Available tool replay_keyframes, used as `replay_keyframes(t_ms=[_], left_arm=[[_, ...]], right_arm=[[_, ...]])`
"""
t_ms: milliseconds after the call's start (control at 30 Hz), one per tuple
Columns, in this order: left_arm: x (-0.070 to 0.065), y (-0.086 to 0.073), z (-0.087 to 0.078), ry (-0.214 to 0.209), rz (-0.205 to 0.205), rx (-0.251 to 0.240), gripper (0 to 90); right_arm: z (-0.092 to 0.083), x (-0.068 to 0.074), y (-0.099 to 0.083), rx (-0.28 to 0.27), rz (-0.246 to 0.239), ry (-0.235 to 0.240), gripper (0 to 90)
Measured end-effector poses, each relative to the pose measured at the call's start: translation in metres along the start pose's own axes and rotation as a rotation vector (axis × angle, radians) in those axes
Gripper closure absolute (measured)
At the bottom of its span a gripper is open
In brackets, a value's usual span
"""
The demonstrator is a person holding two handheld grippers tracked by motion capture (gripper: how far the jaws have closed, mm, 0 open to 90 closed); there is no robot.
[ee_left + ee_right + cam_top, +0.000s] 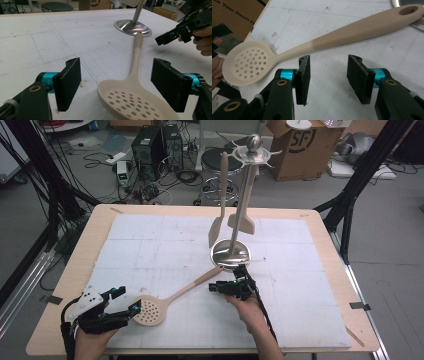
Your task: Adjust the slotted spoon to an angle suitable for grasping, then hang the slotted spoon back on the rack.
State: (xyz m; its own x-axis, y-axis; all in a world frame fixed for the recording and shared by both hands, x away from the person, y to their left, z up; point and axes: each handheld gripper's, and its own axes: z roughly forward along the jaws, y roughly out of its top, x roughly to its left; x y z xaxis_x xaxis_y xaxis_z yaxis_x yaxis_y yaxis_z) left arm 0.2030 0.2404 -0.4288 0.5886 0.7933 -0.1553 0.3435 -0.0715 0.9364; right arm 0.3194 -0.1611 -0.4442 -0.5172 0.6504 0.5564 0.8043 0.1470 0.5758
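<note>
A beige plastic skimmer spoon with a round perforated bowl (pixel 148 310) lay flat on the white foam-covered tabletop (pixel 165 245), its long handle running up and to the right towards the round polished steel base of a utensil stand (pixel 230 253). The tip of the handle, with its hanging hole, reached the rim of that base and seemed to touch or overlap it. From the stand's top ring hung two more beige utensils, a narrow spatula (pixel 218 215) and a wider flat turner (pixel 243 210), both off the tabletop.

The left gripper (pixel 129 311) sat low at the near left of the tabletop, held in the person's left hand (pixel 90 342). Its two black fingers (pixel 67 83) stood wide apart on either side of the spoon's bowl, which lay between them in the left gripper view; neither pad pressed on it, so far as I could see.

The right gripper (pixel 216 287), in the person's right hand (pixel 247 312), hovered just beside the middle of the handle, on the near side of it. Its fingers (pixel 303 78) were apart, with bare white tabletop between them, and the handle passed just beyond their tips without touching them. Nothing was clamped in either gripper.

Beyond the table stood a black round stool (pixel 220 162), two dark computer towers (pixel 150 147) and a brown cardboard box (pixel 300 147) on a floor strewn with cables.
</note>
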Motion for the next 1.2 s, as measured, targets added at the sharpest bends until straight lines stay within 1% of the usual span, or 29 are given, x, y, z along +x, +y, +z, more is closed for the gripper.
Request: replay_keyframes(t_ms=[67,100,200,267,333,433,600,667,733,767,800,867,933,1067,1167,1200], left_arm=[[0.0,0.0,0.001,0.001,-0.001,0.0,25.0],[0.0,0.0,0.001,0.001,0.003,0.002,25.0],[0.0,0.001,0.002,-0.006,0.011,0.007,25.0],[-0.001,0.002,0.002,-0.01,0.009,0.002,25.2],[-0.001,0.005,0.002,-0.021,0.008,-0.002,25.7],[-0.003,0.009,0.002,-0.033,0.015,-0.01,26.4],[-0.005,0.021,0.004,-0.075,-0.001,-0.036,26.2],[-0.006,0.027,0.006,-0.106,-0.007,-0.026,26.0],[-0.007,0.032,0.008,-0.113,0.0,-0.024,25.8],[-0.008,0.035,0.01,-0.131,-0.01,-0.017,25.7],[-0.009,0.037,0.012,-0.146,-0.012,-0.007,25.5],[-0.01,0.04,0.015,-0.168,-0.009,0.002,25.5],[-0.011,0.041,0.021,-0.195,-0.013,0.025,25.5],[-0.014,0.047,0.032,-0.222,0.0,0.059,25.5],[-0.015,0.054,0.042,-0.249,0.011,0.093,25.5],[-0.015,0.056,0.045,-0.249,0.019,0.102,25.5]], right_arm=[[-0.005,-0.001,-0.002,-0.002,0.003,-0.004,50.4],[-0.008,-0.002,-0.003,-0.009,0.003,0.004,50.0],[-0.016,-0.003,-0.009,-0.026,0.007,0.047,48.4],[-0.023,-0.003,-0.011,-0.043,-0.003,0.053,48.2],[-0.03,-0.004,-0.014,-0.055,-0.001,0.066,47.7],[-0.039,-0.005,-0.018,-0.073,-0.015,0.068,47.1],[-0.051,-0.008,-0.023,-0.087,-0.032,0.064,46.3],[-0.055,-0.01,-0.025,-0.091,-0.04,0.057,46.1],[-0.06,-0.01,-0.026,-0.097,-0.046,0.051,46.1],[-0.062,-0.011,-0.027,-0.1,-0.053,0.05,46.1],[-0.064,-0.011,-0.027,-0.103,-0.052,0.053,46.1],[-0.067,-0.011,-0.027,-0.103,-0.065,0.055,46.1],[-0.07,-0.011,-0.027,-0.112,-0.065,0.052,46.1],[-0.072,-0.012,-0.028,-0.11,-0.059,0.052,46.1],[-0.073,-0.012,-0.029,-0.109,-0.064,0.05,46.1],[-0.074,-0.012,-0.029,-0.113,-0.066,0.049,46.1]])
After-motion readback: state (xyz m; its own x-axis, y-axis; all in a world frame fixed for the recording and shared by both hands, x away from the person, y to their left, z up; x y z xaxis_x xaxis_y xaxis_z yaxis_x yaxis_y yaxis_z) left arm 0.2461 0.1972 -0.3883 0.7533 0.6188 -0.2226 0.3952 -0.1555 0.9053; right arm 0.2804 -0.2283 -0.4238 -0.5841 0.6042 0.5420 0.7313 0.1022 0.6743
